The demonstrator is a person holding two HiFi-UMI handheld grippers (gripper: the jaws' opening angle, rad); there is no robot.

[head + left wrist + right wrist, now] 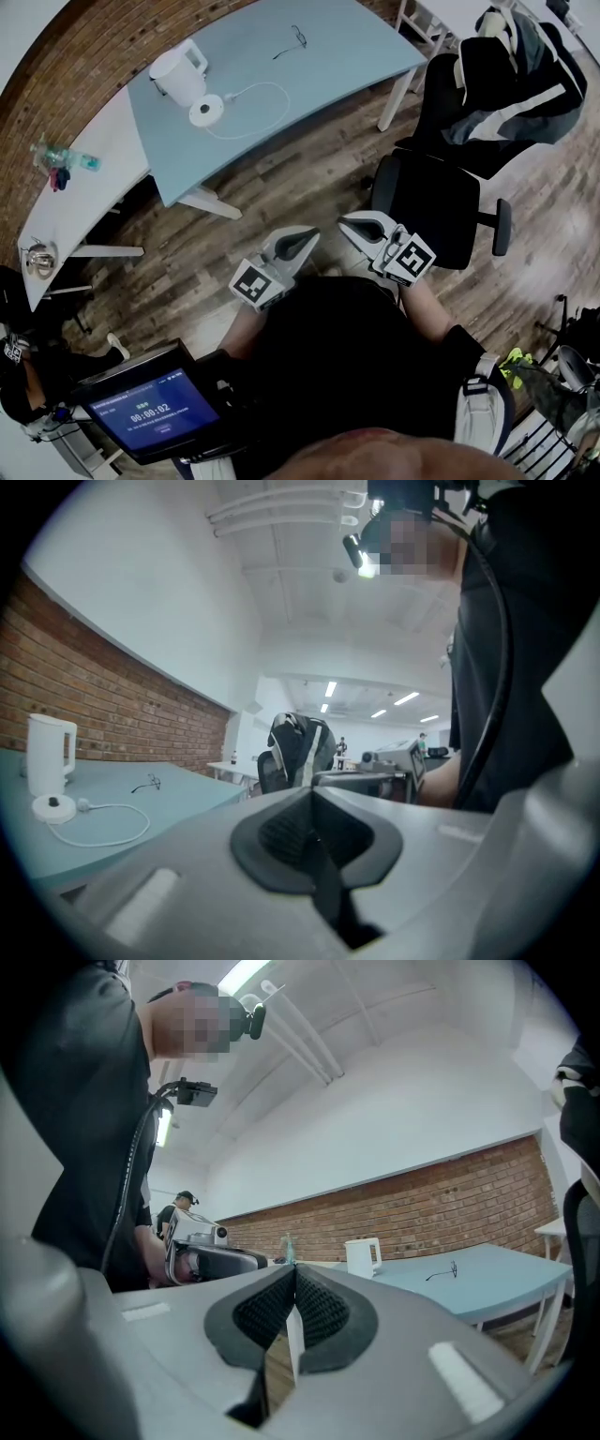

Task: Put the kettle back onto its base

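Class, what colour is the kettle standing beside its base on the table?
The kettle is white; it shows best in the head view.

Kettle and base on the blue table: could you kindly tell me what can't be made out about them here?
Kettle: whether it holds water; its body is opaque in every view.
Base: its contact details; too small in the head view.
Cord: where its far end goes; too thin to trace past the table edge in the head view.
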